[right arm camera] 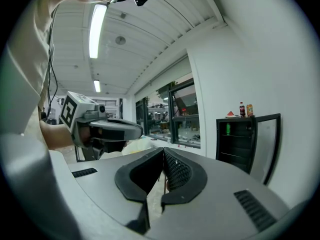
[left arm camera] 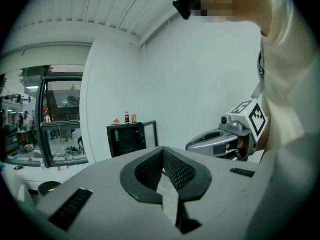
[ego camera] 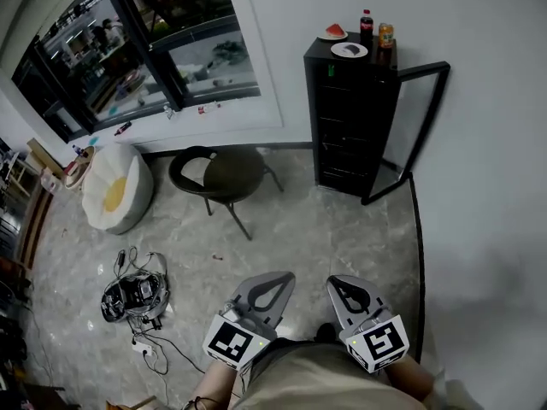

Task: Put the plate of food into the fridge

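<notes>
Grey plastic jaws of the left gripper (ego camera: 275, 282) are pressed together with nothing between them. The right gripper (ego camera: 340, 285) just beside it is closed and empty in the same way. Both are held low in front of the person and point across the room.

Pale marbled floor (ego camera: 325, 237) runs from the grippers to the far wall. Down at the left on it lies a black device in a tangle of cables (ego camera: 132, 297). Further on, left of the straight line to the fridge, stands a round black chair (ego camera: 218, 173). Near it, a white beanbag (ego camera: 115, 188) with a yellow patch sits under the window (ego camera: 162, 41).

Against the far wall stands the black fridge (ego camera: 346, 126), its glass door (ego camera: 419, 126) swung open to the right. A green can (right arm camera: 227, 129) sits on an upper shelf inside. On the fridge's top, at the front edge, lies the white plate (ego camera: 349, 50) with a dark piece of food, well apart from both grippers. Behind it are a second plate (ego camera: 333, 32) bearing a red slice, a dark bottle (ego camera: 367, 26) with a red cap, and an orange can (ego camera: 386, 34).
</notes>
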### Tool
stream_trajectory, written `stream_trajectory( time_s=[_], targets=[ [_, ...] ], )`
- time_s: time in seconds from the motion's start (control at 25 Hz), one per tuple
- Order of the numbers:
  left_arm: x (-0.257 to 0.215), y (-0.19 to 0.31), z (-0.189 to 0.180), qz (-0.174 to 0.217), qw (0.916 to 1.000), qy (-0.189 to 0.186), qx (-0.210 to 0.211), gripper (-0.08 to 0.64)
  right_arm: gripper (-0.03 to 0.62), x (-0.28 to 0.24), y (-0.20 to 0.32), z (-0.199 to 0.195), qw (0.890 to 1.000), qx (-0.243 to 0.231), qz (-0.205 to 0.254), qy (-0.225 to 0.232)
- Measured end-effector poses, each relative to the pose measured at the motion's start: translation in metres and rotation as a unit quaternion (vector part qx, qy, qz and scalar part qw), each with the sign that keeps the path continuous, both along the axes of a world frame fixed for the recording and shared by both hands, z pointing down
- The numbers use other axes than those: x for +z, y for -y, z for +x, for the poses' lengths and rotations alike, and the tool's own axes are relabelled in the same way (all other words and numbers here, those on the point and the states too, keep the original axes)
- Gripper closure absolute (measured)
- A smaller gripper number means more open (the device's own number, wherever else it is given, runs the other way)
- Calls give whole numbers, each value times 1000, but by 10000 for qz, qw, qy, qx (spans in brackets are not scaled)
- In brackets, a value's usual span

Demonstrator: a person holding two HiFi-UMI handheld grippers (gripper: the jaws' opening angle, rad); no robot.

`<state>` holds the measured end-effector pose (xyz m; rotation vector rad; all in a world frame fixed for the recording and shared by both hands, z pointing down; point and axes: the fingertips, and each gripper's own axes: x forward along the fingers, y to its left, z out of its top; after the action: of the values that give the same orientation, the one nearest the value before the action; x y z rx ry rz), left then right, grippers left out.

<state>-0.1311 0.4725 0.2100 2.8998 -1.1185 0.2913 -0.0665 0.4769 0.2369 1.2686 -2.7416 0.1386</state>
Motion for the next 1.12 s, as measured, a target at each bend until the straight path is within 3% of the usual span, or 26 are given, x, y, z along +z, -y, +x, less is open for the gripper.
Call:
stream_trajectory(
  time_s=[0.2,0.52,0.76,1.12],
  targets=[
    [3,13,21,-92,9994,338,8,551,571,-2,13,26,9998,22,-91,147],
    [1,29,46,44,9989,383,268,551,571,1,23,47,9996,199,-98,190],
    [0,49,42,165,9987,298,384,552,571,2,39,40,9996,257,77,3],
    [7,103,32,-38,9987,-78,501,552,571,3,84,31,9986,429,-96,-283]
  ],
)
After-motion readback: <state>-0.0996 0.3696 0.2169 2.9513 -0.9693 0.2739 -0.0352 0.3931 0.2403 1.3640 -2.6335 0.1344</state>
